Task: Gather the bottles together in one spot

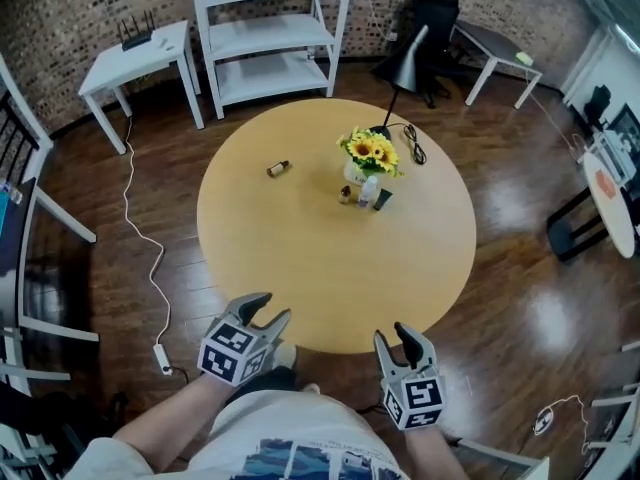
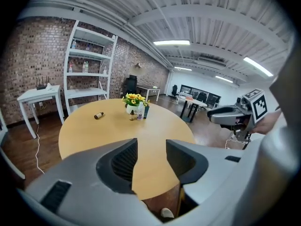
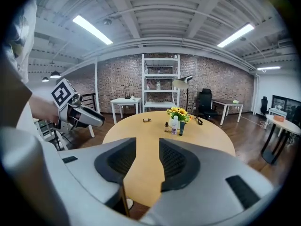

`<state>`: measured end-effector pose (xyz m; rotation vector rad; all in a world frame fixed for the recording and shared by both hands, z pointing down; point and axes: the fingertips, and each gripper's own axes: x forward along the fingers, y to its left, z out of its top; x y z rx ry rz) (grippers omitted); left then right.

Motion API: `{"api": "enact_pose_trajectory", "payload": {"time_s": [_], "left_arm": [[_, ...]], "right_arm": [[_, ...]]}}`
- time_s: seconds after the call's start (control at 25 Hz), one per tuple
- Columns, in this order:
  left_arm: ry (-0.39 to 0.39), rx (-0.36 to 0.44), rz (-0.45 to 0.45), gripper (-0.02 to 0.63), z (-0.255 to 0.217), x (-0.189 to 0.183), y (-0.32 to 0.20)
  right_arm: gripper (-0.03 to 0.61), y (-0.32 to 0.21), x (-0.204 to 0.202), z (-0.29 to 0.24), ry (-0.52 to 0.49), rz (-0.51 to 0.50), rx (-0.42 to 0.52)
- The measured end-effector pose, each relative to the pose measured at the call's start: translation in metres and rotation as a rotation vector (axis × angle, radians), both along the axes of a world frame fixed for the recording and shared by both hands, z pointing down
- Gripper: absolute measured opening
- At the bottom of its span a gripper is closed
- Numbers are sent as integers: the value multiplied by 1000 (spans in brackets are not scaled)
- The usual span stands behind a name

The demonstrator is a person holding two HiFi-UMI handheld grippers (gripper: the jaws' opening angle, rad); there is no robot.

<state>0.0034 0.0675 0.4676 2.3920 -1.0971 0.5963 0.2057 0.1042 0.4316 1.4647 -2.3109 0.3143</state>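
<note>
On the round wooden table, a small brown bottle lies on its side, apart at the far left. Beside a vase of sunflowers stand a tiny brown bottle, a white bottle and a dark bottle. My left gripper and right gripper hover at the table's near edge, both open with nothing between their jaws. The left gripper view shows its jaws apart, the lying bottle and the standing group far ahead. The right gripper view shows the lying bottle and the white bottle.
A black desk lamp and its coiled cable sit at the table's far edge. A white shelf unit and a white side table stand behind. Chairs are at the left, and a power cord lies on the floor.
</note>
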Motion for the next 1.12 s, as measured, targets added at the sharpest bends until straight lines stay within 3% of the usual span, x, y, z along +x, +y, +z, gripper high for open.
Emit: {"api": "enact_pose_trajectory", "payload": {"time_s": [0.32, 0.6, 0.88, 1.12], "left_arm": [[-17, -31, -41, 169, -9, 10, 90], [-19, -67, -27, 169, -8, 15, 134], [-20, -39, -14, 206, -8, 16, 116], [-81, 12, -14, 206, -1, -7, 40]], "right_arm": [[178, 84, 23, 5, -43, -17, -4], [178, 110, 32, 1, -61, -5, 16], [179, 107, 47, 8, -58, 27, -5], [178, 75, 45, 11, -71, 57, -29]]}}
